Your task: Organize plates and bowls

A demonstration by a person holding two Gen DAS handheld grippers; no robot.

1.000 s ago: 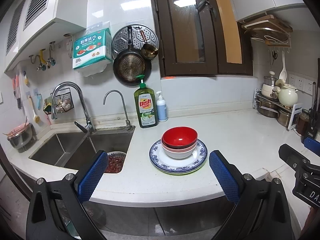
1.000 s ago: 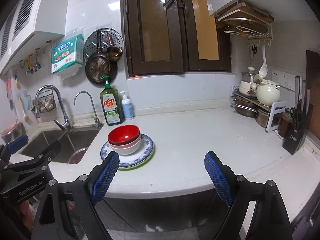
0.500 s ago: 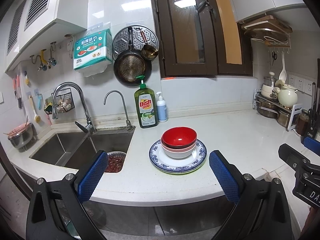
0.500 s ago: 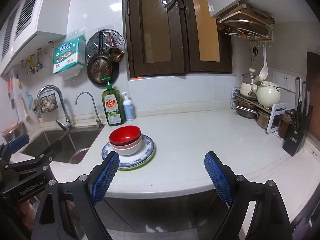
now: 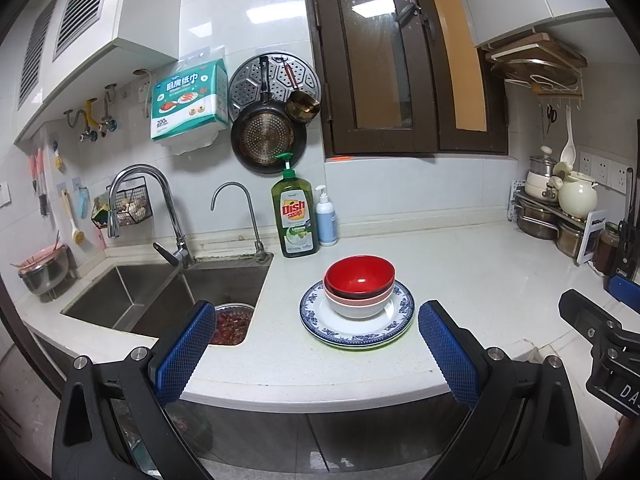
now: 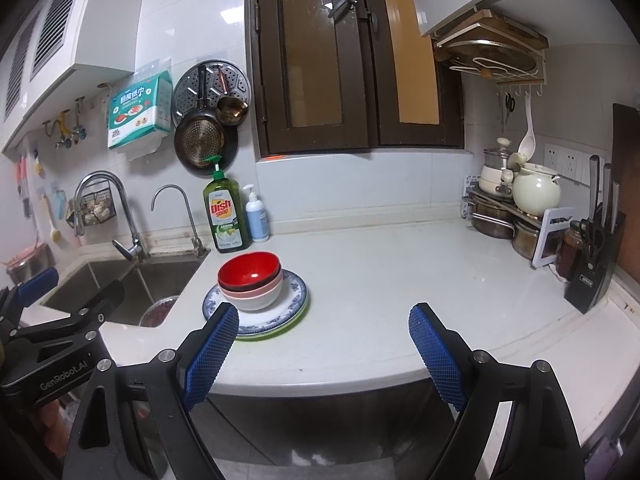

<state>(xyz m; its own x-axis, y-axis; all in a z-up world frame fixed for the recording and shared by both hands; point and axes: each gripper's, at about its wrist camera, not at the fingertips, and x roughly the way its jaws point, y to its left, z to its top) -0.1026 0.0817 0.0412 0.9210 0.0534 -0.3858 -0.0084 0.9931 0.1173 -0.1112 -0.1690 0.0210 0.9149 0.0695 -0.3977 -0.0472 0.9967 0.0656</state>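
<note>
Left to right: beside the sink (image 5: pixel 168 292), the left gripper (image 5: pixel 316 354) hangs spread and empty off the desk (image 5: pixel 480 280) edge, facing the stack. The red bowl (image 5: pixel 359 276) nests in a pink bowl (image 5: pixel 352 301) and a white bowl (image 5: pixel 358 310) on the blue-rimmed plate (image 5: pixel 394 322), near the edge. The right gripper (image 6: pixel 322 354), also spread and empty, faces bare desk just right of it. Likely best: close on the red bowl's rim and lift straight up, steadying the plate.

"Dish soap", "LEMON" on the green bottle (image 5: pixel 295 216) — "GenRobot.AI" on the left claw (image 6: pixel 64 374) — "200" on the paper-towel pack (image 5: pixel 187 100)
</note>
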